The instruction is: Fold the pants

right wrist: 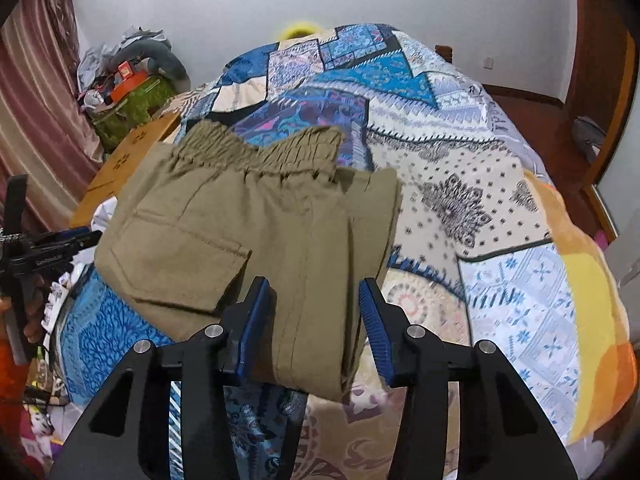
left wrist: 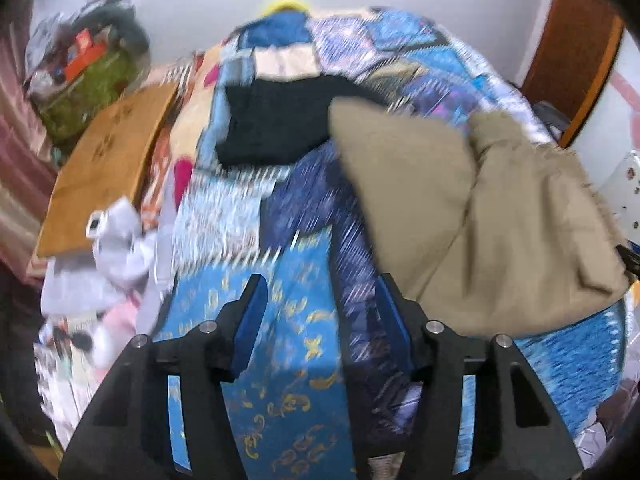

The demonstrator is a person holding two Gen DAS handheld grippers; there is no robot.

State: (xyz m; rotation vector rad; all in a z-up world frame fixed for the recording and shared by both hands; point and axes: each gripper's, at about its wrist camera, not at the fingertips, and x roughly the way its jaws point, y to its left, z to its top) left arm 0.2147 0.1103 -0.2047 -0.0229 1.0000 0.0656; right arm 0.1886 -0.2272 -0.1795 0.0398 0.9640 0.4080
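Right wrist view shows the right gripper [right wrist: 316,300] spread wide, level above the near edge of the folded khaki pants [right wrist: 256,236] lying on the bed [right wrist: 500,208]. Left gripper [left wrist: 320,316] hangs wide apart over the patterned bedcover, the pants [left wrist: 480,220] just to its right.
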